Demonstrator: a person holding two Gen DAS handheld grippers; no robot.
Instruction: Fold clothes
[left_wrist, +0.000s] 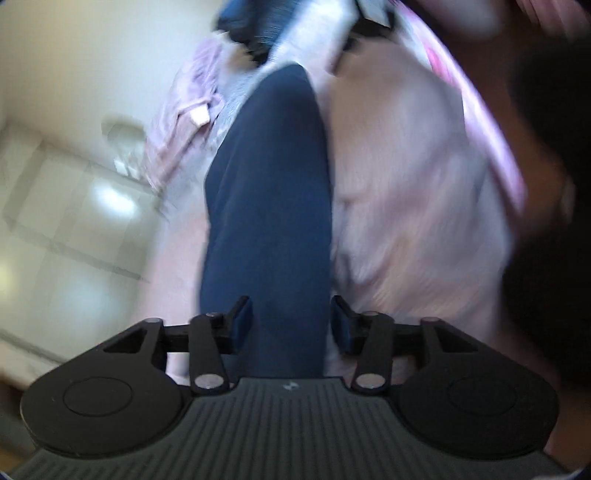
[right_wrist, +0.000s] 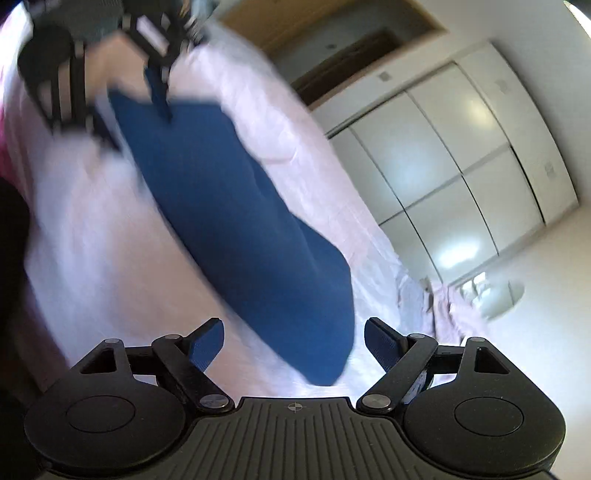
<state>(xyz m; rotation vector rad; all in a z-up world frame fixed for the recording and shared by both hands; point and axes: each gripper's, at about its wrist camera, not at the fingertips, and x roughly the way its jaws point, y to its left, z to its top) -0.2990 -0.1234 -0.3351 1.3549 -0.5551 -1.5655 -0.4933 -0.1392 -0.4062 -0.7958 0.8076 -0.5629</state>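
Navy blue cloth (right_wrist: 236, 221), a long folded garment, lies stretched over the pale pink bedsheet (right_wrist: 92, 251) of a bed. In the right wrist view its rounded near end reaches down close to the right hand-held gripper (right_wrist: 294, 345), slightly toward the right finger. The blue pads (right_wrist: 207, 345) of this hand-held gripper stand wide apart and hold nothing; the cloth end is between them in the picture but does not touch them.

At the far end of the garment the left hand-held gripper (right_wrist: 157, 79) appears, blurred, with its fingers down at the cloth edge. In the left wrist view the same garment (left_wrist: 266, 206) runs straight away from the left hand-held gripper (left_wrist: 291, 321), whose two pads (left_wrist: 242, 319) are apart, one on each side of the cloth. I cannot tell if they touch the fabric.

Beyond the bed, crumpled pink bedding (left_wrist: 184, 122) is piled, and white wardrobe doors (right_wrist: 461, 177) fill the wall.
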